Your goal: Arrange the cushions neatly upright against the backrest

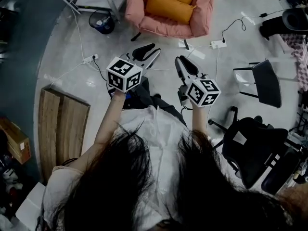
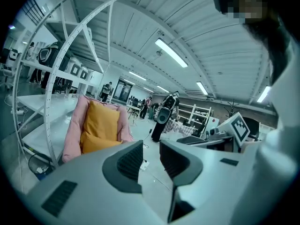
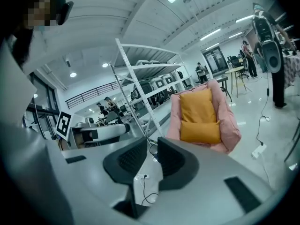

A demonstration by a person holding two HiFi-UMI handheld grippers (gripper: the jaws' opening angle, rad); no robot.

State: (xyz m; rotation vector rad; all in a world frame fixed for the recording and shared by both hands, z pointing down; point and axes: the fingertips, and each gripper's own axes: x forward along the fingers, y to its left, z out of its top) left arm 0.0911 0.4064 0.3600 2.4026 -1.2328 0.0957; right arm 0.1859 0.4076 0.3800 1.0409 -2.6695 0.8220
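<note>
Cushions, orange, two, both in the pink armchair (image 1: 139, 13): back cushion (image 3: 198, 106) upright against the backrest; front cushion (image 3: 200, 131) low on the seat, probably still to straighten.
Grippers, two, well apart from the chair: left gripper (image 1: 150, 53) fingers parted, empty; right gripper (image 1: 184, 64) fingers narrowly parted, empty.

Orange cushions (image 1: 171, 5), pink armchair (image 1: 136, 9) — black-and-white square markers on cubes (image 1: 124, 74).
</note>
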